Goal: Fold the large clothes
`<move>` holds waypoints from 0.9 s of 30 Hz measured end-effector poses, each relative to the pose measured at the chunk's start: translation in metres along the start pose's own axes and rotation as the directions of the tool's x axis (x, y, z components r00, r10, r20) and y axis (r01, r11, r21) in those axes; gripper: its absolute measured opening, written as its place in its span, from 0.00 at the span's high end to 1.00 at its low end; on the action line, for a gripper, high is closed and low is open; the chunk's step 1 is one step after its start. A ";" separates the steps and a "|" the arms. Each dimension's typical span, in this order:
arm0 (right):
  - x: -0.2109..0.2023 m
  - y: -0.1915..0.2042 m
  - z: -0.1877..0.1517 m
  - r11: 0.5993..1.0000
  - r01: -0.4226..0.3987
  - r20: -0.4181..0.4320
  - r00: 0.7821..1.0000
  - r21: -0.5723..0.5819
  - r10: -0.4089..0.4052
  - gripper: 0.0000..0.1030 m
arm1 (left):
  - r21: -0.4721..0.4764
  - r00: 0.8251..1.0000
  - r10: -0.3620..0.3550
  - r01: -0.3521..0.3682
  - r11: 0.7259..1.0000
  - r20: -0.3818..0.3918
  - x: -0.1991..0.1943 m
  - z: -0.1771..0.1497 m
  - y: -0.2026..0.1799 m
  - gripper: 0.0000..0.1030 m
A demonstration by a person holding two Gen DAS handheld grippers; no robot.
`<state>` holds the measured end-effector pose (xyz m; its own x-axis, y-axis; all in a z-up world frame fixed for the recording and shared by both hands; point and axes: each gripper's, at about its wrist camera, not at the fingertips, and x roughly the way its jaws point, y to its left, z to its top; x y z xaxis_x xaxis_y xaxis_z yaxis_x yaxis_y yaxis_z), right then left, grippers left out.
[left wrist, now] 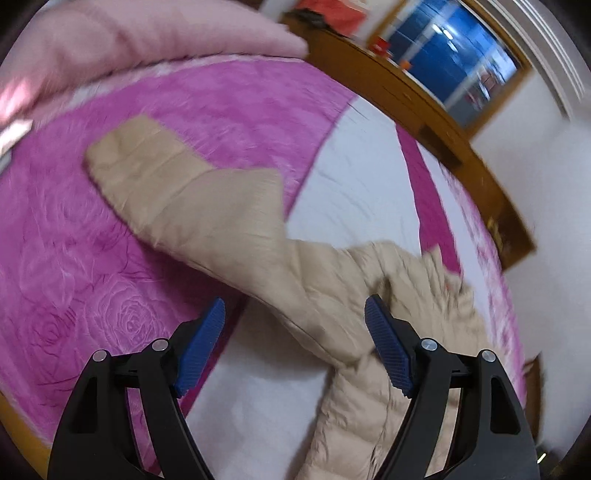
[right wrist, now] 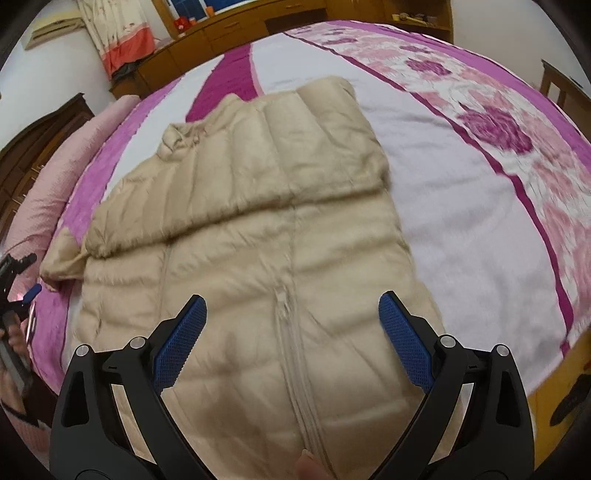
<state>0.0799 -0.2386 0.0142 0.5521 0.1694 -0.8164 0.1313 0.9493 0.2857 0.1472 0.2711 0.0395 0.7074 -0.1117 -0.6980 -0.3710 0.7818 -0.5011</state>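
A beige puffer jacket (right wrist: 258, 240) lies front-up on the bed with its zipper (right wrist: 291, 354) running toward me. One sleeve is folded across the chest. My right gripper (right wrist: 291, 299) hovers open over the lower front, with nothing pinched between its blue pads. In the left wrist view the other sleeve (left wrist: 192, 195) stretches out over the pink bedspread (left wrist: 74, 258). My left gripper (left wrist: 295, 306) stands open above that sleeve near the shoulder and holds nothing. The left gripper (right wrist: 22, 284) also shows at the left edge of the right wrist view, held by a hand.
The bedspread has a white middle band (right wrist: 461, 229) and rose-patterned pink sides. A pale pink bolster (left wrist: 147, 37) lies along one edge. Wooden furniture (left wrist: 443, 122) and a curtain (right wrist: 118, 33) stand beyond the bed. A dark shoe (right wrist: 569, 402) lies on the floor at the right.
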 end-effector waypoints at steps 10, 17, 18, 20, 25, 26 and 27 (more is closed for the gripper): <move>-0.010 -0.001 -0.013 0.999 0.023 -0.010 1.000 0.022 -0.022 0.09 | -0.265 0.999 -0.034 0.043 0.963 0.038 0.040 0.019 0.056 0.26; -0.010 0.004 -0.019 0.999 0.051 -0.011 0.999 -0.008 -0.051 0.09 | -0.328 0.997 -0.047 0.066 0.942 0.067 0.060 0.030 0.080 0.26; -0.010 0.004 -0.019 0.999 0.053 -0.012 0.999 -0.007 -0.053 0.09 | -0.333 0.997 -0.047 0.066 0.941 0.064 0.062 0.030 0.082 0.26; -0.009 0.003 -0.019 0.999 0.054 -0.013 0.998 -0.001 -0.054 0.09 | -0.330 0.997 -0.037 0.058 0.942 0.067 0.066 0.029 0.086 0.27; -0.007 0.003 -0.018 0.998 0.060 -0.008 0.998 -0.010 -0.060 0.09 | -0.295 0.987 -0.141 0.156 0.943 0.072 0.061 0.027 0.086 0.87; -0.007 0.003 -0.018 0.998 0.061 -0.007 0.998 -0.010 -0.061 0.09 | -0.279 0.986 -0.153 0.167 0.946 0.071 0.058 0.027 0.082 0.87; -0.007 0.003 -0.018 0.998 0.060 -0.007 0.998 -0.008 -0.060 0.09 | -0.247 0.984 -0.156 0.173 0.953 0.085 0.050 0.027 0.076 0.89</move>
<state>0.0618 -0.2320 0.0118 0.5376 0.1138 -0.8355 0.1572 0.9600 0.2319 0.1709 0.3417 -0.0198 0.8051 -0.1800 -0.5652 -0.3805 0.5743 -0.7249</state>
